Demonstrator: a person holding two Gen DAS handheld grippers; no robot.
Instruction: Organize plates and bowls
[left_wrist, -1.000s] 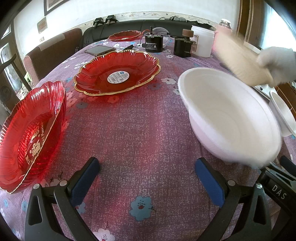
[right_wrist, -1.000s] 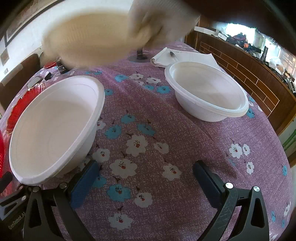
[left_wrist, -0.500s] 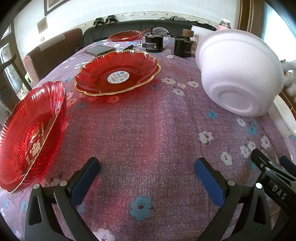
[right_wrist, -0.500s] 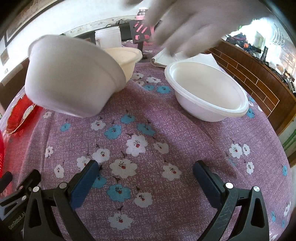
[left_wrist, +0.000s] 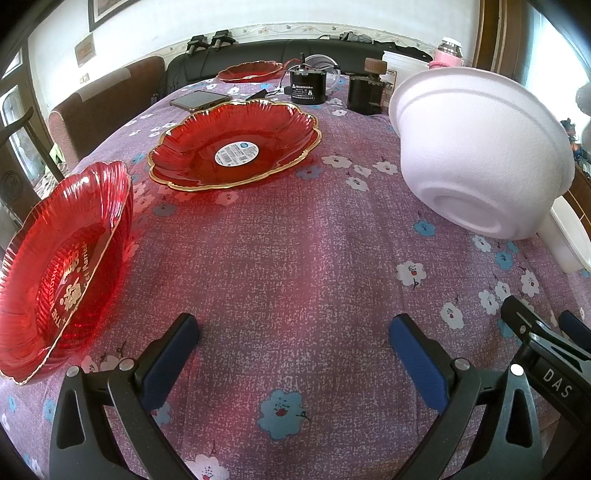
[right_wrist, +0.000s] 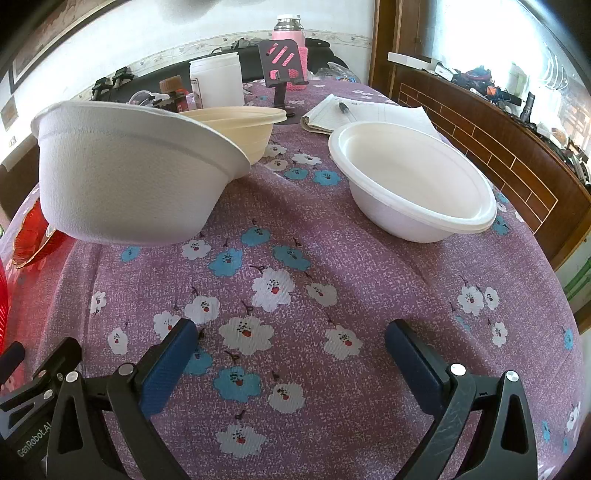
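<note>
A white foam bowl (left_wrist: 480, 147) (right_wrist: 129, 177) sits tilted on the purple flowered tablecloth, leaning against a cream bowl (right_wrist: 243, 125) behind it. A second white bowl (right_wrist: 410, 181) stands upright at the right; its edge shows in the left wrist view (left_wrist: 569, 236). A red glass plate (left_wrist: 236, 144) lies in the middle, another red plate (left_wrist: 62, 258) at the near left, a third (left_wrist: 249, 70) far back. My left gripper (left_wrist: 293, 343) and right gripper (right_wrist: 290, 347) are open and empty, low over the cloth.
At the table's far end stand a phone (left_wrist: 199, 99), black devices (left_wrist: 308, 86), a white tub (right_wrist: 216, 83), a pink flask (right_wrist: 288, 33), a phone stand (right_wrist: 282, 70) and a notepad with pen (right_wrist: 354, 110). Chairs and a sofa ring the table.
A gloved hand put the cream bowl down behind, lifted the white foam bowl from beside my grippers and set it tilted farther back, then withdrew. Both grippers stayed still.
</note>
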